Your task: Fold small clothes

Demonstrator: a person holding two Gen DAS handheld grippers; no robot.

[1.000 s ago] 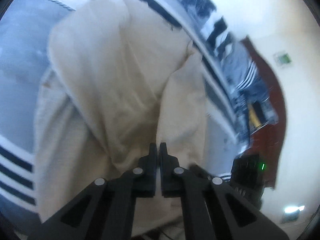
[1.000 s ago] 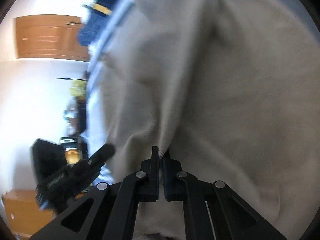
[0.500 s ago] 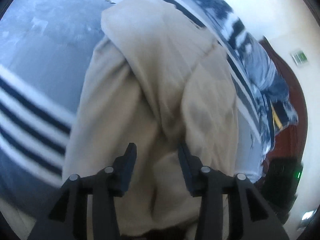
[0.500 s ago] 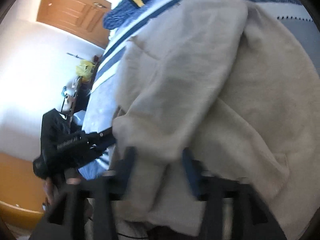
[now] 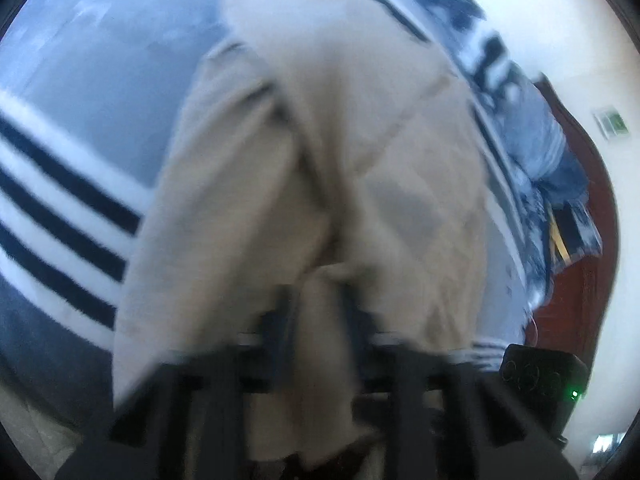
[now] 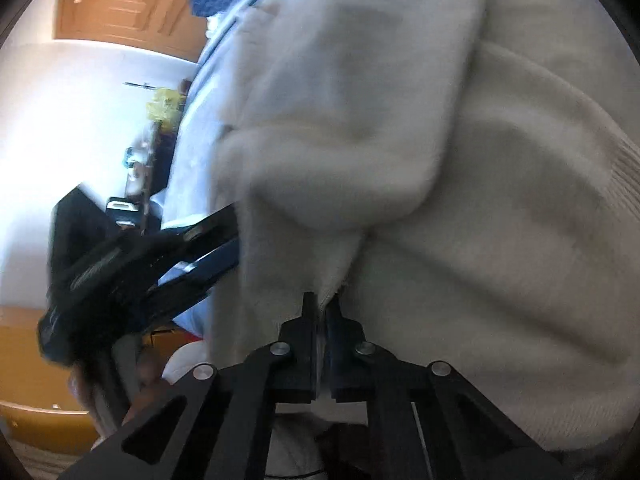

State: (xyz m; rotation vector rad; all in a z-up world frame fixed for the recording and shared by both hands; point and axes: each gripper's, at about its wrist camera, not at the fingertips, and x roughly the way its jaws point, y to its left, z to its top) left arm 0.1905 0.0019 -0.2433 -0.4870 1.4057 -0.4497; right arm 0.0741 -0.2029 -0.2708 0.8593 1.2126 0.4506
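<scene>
Here I see one beige garment [image 5: 360, 152], pinched by both my left gripper [image 5: 318, 300] and right gripper [image 6: 322, 308], above one striped blanket [image 5: 60, 208]; one wooden door [image 6: 120, 4] beyond.

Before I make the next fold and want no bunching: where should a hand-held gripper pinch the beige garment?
Probably the near edge of the beige garment, approached from the near side, fingers pointing away. The cloth bunches into thin ridges there, while farther parts lie flat on the striped blanket.
</scene>
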